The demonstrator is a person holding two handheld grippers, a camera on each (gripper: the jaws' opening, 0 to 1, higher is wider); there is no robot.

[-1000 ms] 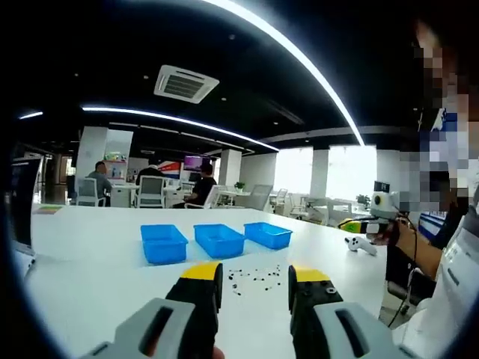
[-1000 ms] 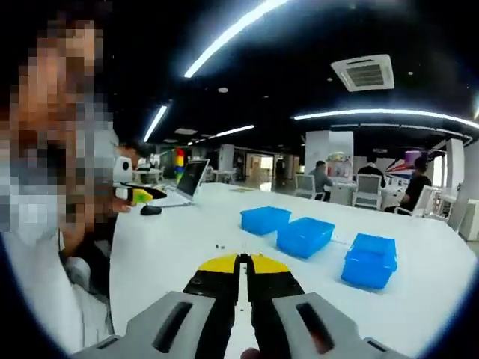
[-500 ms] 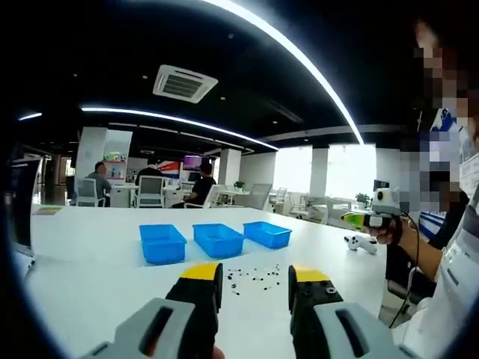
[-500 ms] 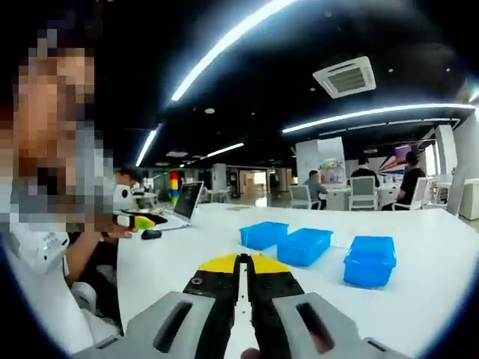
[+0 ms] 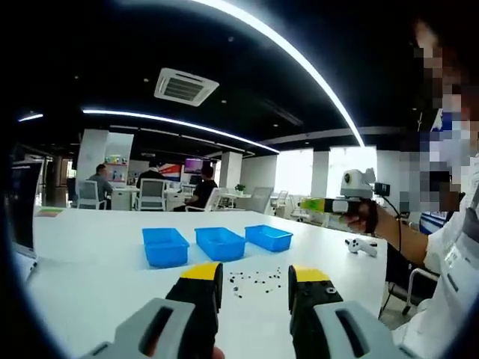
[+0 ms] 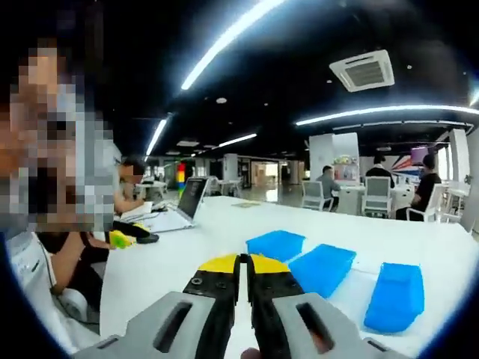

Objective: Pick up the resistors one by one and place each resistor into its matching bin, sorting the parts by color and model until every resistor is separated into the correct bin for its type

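Observation:
Several small dark resistors (image 5: 254, 281) lie scattered on the white table (image 5: 90, 262), just beyond my left gripper (image 5: 254, 272), which stands open with nothing between its yellow-tipped jaws. Behind the resistors stand three blue bins in a row: left (image 5: 165, 245), middle (image 5: 220, 242), right (image 5: 268, 236). My right gripper (image 5: 318, 203) is held in the air at the right, above the table. In the right gripper view it (image 6: 240, 263) is shut and empty, with the bins (image 6: 322, 268) ahead to the right. The left gripper (image 6: 120, 239) shows at the left.
An open laptop (image 6: 183, 202) sits on the far side of the table. A small white device (image 5: 361, 244) lies near the table's right edge. People sit at desks with chairs (image 5: 151, 191) in the background.
The right gripper has risen and swung in over the table towards the bins, which now look nearer in its view. It stays shut. The left gripper has held still and open.

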